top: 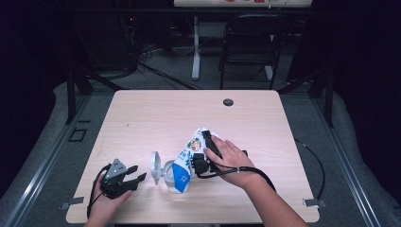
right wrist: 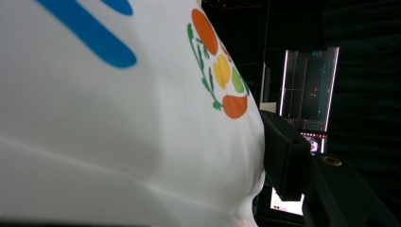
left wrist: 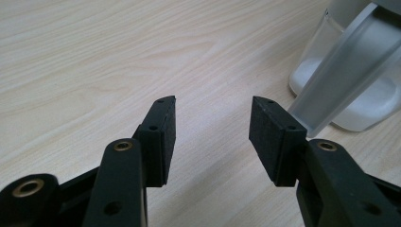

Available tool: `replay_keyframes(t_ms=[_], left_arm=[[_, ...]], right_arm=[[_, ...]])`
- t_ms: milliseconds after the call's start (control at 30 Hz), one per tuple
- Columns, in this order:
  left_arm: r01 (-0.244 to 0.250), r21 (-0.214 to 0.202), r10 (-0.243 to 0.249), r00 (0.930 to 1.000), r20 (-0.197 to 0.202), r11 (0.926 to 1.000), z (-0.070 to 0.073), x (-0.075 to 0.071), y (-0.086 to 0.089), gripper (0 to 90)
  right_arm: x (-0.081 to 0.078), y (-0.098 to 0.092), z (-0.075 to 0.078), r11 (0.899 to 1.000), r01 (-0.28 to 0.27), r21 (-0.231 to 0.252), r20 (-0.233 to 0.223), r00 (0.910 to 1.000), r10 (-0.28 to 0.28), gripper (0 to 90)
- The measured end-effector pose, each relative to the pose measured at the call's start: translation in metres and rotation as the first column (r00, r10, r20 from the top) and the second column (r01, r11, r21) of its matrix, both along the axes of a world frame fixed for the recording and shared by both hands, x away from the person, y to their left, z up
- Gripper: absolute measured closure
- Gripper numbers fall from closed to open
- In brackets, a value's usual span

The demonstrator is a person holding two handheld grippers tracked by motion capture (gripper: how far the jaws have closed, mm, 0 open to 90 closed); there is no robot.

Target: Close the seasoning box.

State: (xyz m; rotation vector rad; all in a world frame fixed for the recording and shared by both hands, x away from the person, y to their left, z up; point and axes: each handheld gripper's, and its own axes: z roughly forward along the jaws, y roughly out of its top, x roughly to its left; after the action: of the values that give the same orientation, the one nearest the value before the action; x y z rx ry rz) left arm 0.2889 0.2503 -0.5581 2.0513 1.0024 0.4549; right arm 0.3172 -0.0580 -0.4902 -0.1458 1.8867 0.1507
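Right now my left gripper (top: 134, 174) rests at the lower left of the high view, its jaws spread apart with nothing between them but bare table (left wrist: 94, 56). Just past my right pad (left wrist: 274, 137) in the left gripper view stands a clear container (left wrist: 350, 90) with white powder in its bottom and its hinged lid (top: 154, 166) flipped up.

Further right in the high view, my right gripper (top: 201, 153) clamps a white bag (top: 185, 163) printed with blue strokes and fruit, tilted so its lower end hangs over the container's mouth. From the right gripper view the bag (right wrist: 118, 118) bulges against my one visible pad (right wrist: 283, 156), so the grip looks firm.

To pour well, I judge I should keep the bag's opening centred over the mouth, tip slowly, and bring my left gripper up to steady the container so it cannot slide or topple.
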Motion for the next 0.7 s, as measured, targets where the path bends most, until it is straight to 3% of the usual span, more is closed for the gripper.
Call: replay_keyframes(t_ms=[700], left_arm=[[0.002,0.0,-0.002,1.0,0.003,1.0,-0.0004,0.0005,0.0004,52.2]], right_arm=[[-0.0004,0.0007,0.0019,1.0,0.002,-0.014,0.003,1.0,-0.002,51.3]])
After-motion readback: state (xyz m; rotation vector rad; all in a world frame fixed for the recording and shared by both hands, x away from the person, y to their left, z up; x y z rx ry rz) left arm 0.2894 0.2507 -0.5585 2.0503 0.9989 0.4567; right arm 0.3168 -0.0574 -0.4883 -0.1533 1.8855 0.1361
